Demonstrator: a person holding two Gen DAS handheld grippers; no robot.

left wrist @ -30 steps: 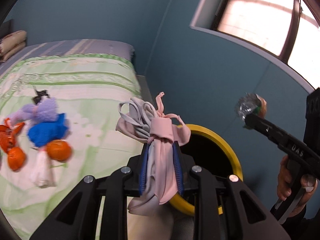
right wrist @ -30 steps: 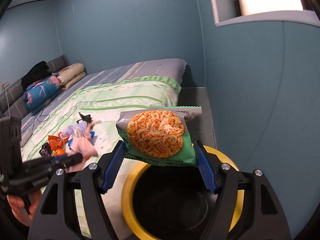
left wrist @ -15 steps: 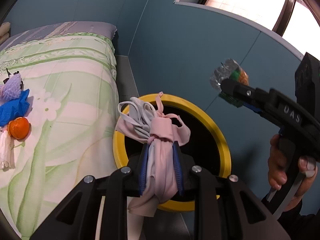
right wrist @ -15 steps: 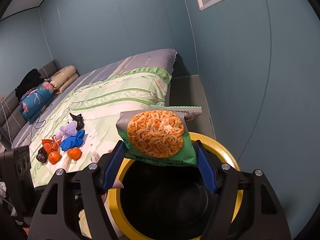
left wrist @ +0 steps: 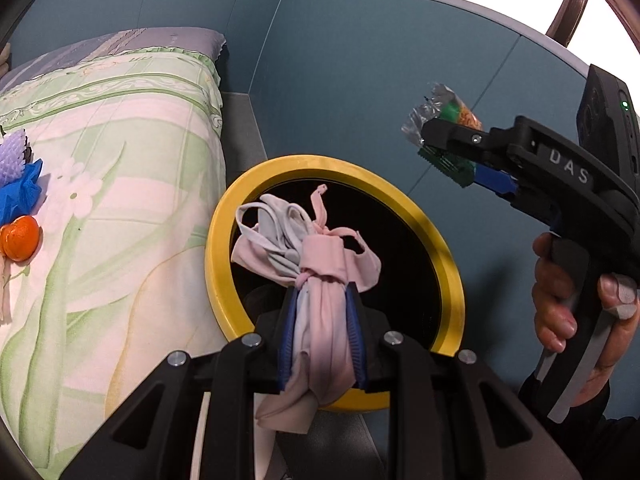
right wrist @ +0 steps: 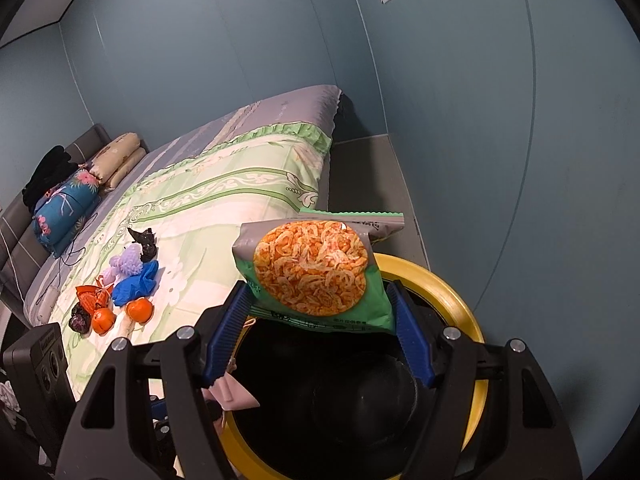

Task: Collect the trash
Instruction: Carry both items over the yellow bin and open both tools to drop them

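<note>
My left gripper [left wrist: 322, 300] is shut on a knotted pink and grey rag [left wrist: 316, 256] and holds it over the near rim of a black bin with a yellow rim [left wrist: 436, 240]. My right gripper [right wrist: 318, 312] is shut on a green snack bag [right wrist: 316, 272] with an orange picture, held above the bin's yellow rim [right wrist: 452, 284]. In the left wrist view the right gripper [left wrist: 444, 144] with the snack bag [left wrist: 452, 112] hangs above the bin's far right side.
The bin stands beside a bed with a green floral cover [right wrist: 224, 200]. On the bed lie oranges [right wrist: 140, 310], a blue glove [right wrist: 134, 284], a purple ball [right wrist: 130, 262], an orange wrapper [right wrist: 90, 296] and black scraps [right wrist: 144, 238]. Blue walls [right wrist: 500, 160] are close on the right.
Both grippers have moved from beside the bed to over the bin, each still holding its item. The bin now fills more of both views.
</note>
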